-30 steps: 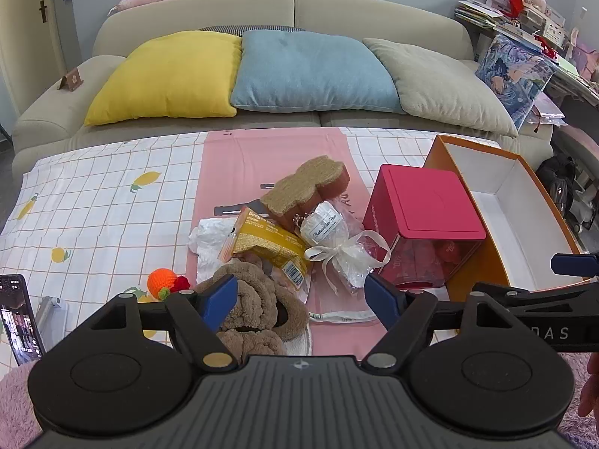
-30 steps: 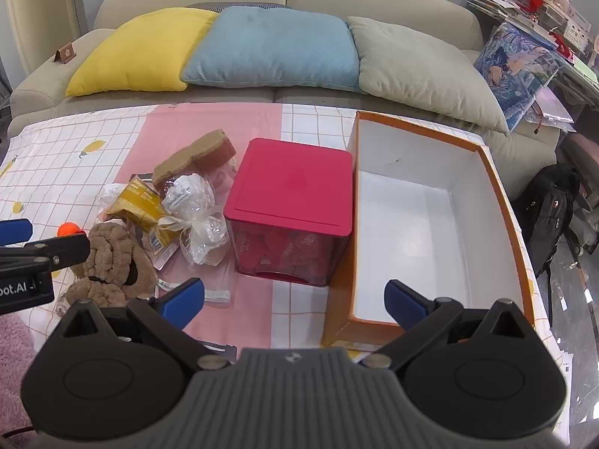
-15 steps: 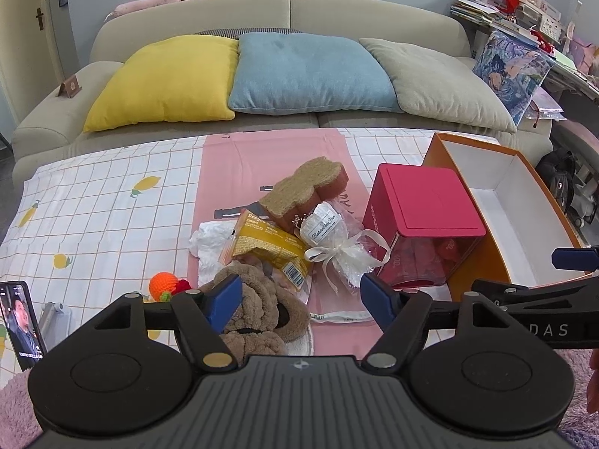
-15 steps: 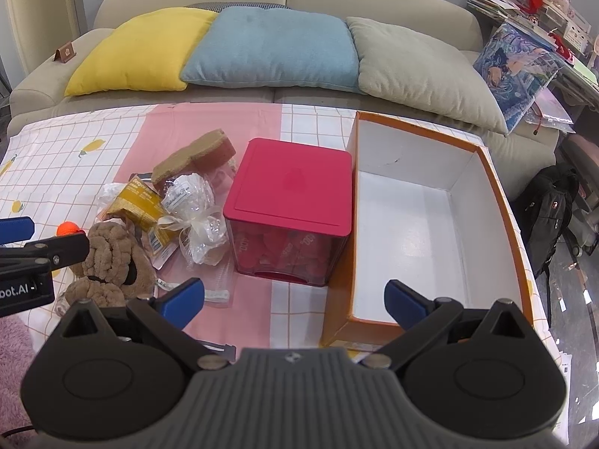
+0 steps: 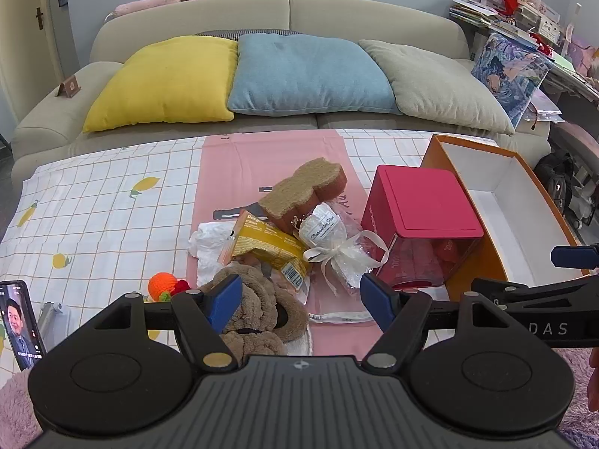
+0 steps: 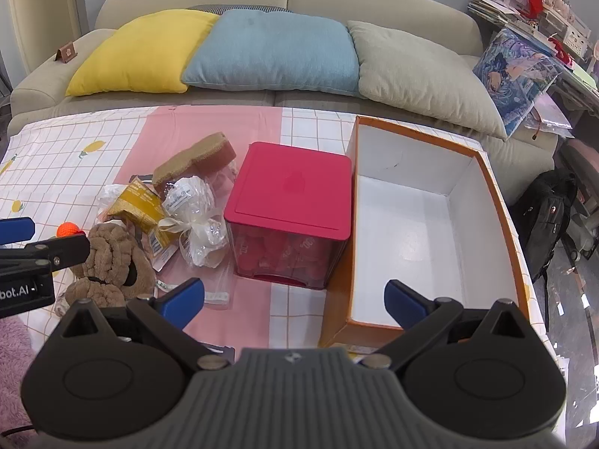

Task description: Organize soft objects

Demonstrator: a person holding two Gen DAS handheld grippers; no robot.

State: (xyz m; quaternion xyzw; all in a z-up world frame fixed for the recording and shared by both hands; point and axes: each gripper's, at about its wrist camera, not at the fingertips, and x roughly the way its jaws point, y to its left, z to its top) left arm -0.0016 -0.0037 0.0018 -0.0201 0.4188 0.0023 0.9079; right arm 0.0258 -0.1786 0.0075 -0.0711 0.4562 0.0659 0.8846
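A beige sofa (image 5: 288, 11) with yellow (image 5: 164, 78), blue (image 5: 307, 71) and grey (image 5: 438, 82) cushions stands behind a table spread with a checked cloth (image 5: 93, 202) and a pink mat (image 5: 273, 161). In the left wrist view, the left gripper (image 5: 299, 299) hangs with its blue-tipped jaws spread wide and empty, low over the near end of a heap of soft things on the mat: a brown plush (image 5: 262, 303) lies between and just under the tips, a yellow packet (image 5: 269, 243) rests on its far side, a clear pouch (image 5: 337, 239) tied with a white bow lies beside that, and a sponge (image 5: 303, 191) sits at the back. An orange knitted ball (image 5: 163, 284) lies on the cloth left of the plush, and a phone (image 5: 18, 321) stands at the left edge. Right of the heap is a red-lidded bin (image 5: 419, 209), touching an open orange box (image 5: 498, 202) with a white inside. The right gripper shows in part at the right edge. In the right wrist view, the right gripper (image 6: 295, 297) is also wide open and holds nothing, poised over the near edge of the table between the bin (image 6: 292, 187) and the box (image 6: 441, 224). The plush (image 6: 112, 262), packet (image 6: 142, 205), pouch (image 6: 194, 217) and sponge (image 6: 198, 153) lie left of the bin, with the left gripper's arm reaching in beside the plush.
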